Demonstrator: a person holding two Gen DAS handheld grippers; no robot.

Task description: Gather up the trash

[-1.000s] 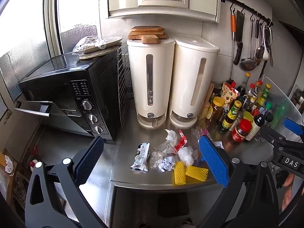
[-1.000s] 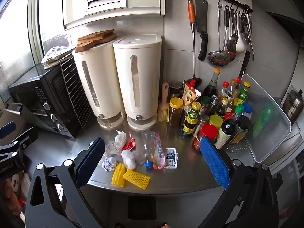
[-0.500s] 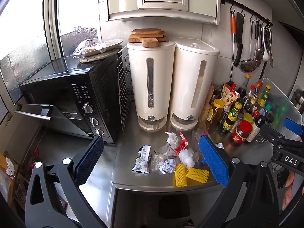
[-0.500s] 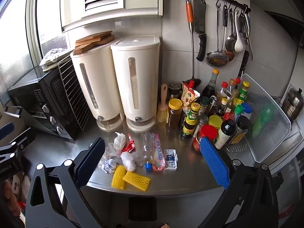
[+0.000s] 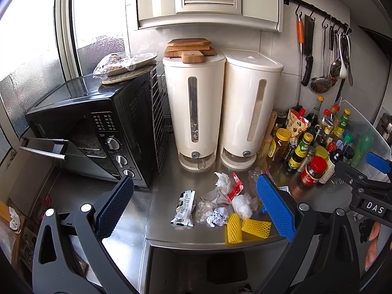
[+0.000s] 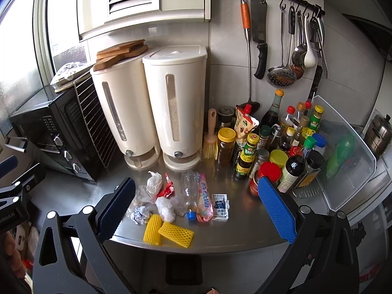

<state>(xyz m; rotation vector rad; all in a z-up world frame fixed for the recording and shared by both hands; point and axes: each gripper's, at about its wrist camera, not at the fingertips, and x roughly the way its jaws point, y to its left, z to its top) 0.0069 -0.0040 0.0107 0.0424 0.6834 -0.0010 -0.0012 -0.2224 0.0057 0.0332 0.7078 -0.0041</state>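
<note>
- On the far left, a black toaster oven point(image 5: 98, 127) with its glass door hanging open.
- On top of the oven, a plate of food wrapped in clear plastic point(image 5: 122, 62).
- Next to the oven, two tall cream plastic grain bins point(image 5: 196, 112), side by side, with brown wooden cutting boards point(image 5: 189, 47) stacked on the left one.
- Left hand-held gripper point(image 5: 196, 210): blue pads spread wide apart, holding nothing, up above the shiny steel tabletop point(image 5: 171, 232).
- Trash in a little heap near the front edge of the tabletop, in front of the bins.
- Leftmost in the heap, a flat black and white wrapper point(image 5: 184, 208).
- Then a crumpled silver foil ball point(image 6: 140, 214), a scrunched white plastic bag point(image 6: 166, 208) and a red torn wrapper point(image 6: 166, 189).
- At the front, two yellow foam net sleeves point(image 6: 169, 230) touching each other.
- Further right, a squashed clear plastic bottle with a blue cap point(image 6: 189, 193), a pink snack packet point(image 6: 204, 202) and a small white and blue sachet point(image 6: 220, 207).
- Right hand-held gripper point(image 6: 196, 210): pads wide apart too, empty, above the same heap.
- On the right, a crowd of sauce bottles and jars point(image 6: 276, 147).
</note>
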